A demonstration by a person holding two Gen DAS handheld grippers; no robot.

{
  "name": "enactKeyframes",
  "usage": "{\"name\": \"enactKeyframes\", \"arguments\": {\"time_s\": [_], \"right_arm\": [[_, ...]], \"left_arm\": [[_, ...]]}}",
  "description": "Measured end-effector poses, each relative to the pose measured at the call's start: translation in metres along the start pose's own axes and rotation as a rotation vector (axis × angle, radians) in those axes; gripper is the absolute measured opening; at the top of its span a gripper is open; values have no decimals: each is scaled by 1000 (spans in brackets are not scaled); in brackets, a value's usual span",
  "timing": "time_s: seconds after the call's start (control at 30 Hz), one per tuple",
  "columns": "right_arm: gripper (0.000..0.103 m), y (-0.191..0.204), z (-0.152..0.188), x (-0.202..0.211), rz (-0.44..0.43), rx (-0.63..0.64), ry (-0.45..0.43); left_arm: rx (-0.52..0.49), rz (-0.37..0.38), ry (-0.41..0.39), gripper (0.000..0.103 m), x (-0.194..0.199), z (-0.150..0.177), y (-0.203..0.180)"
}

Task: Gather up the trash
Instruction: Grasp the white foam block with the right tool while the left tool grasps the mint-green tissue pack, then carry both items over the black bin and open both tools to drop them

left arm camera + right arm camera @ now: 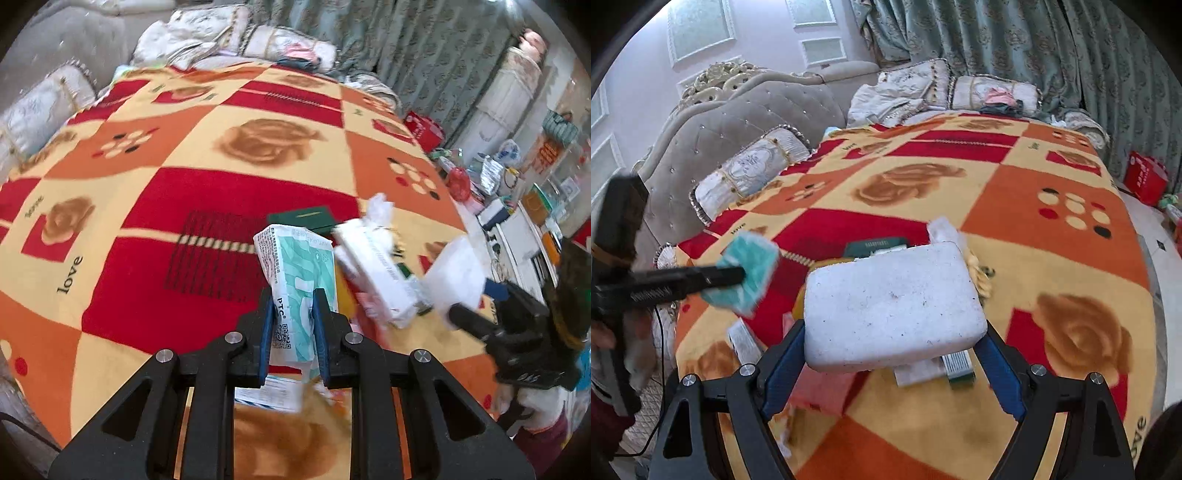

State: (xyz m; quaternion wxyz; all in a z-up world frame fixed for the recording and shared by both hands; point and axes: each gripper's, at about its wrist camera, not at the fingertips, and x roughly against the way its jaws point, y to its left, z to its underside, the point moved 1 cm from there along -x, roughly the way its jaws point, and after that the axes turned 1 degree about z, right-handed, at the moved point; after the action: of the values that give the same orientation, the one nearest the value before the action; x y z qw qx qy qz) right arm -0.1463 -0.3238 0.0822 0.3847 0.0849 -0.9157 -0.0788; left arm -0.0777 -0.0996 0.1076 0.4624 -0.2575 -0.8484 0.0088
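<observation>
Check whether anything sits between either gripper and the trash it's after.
Nothing visible does. The left gripper is already shut on the teal packet, and the right gripper already has the white foam block between its pads.

Far blanket (pixel 207 192) lies open — near both tongs, scattered litter (pixel 373 273) and a green box (pixel 877 247) crowd the way.

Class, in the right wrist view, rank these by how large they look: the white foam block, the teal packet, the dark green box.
1. white foam block, though it is nearest the camera
2. teal packet
3. dark green box, partly hidden behind the block
</observation>
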Motion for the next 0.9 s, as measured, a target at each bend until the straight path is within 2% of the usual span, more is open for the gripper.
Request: {"name": "enactKeyframes", "arguments": {"time_s": [0.3, 0.57, 0.9], "right_arm": [[87, -18, 29, 27, 68, -20, 10], [87, -53, 56, 60, 125, -85, 7], [87, -97, 81, 97, 198, -171, -5]], "left_arm": [[-125, -7, -14, 18, -7, 11, -72], [-232, -11, -45, 18, -17, 22, -133], [-311, 7, -47, 18, -34, 28, -188]]}}
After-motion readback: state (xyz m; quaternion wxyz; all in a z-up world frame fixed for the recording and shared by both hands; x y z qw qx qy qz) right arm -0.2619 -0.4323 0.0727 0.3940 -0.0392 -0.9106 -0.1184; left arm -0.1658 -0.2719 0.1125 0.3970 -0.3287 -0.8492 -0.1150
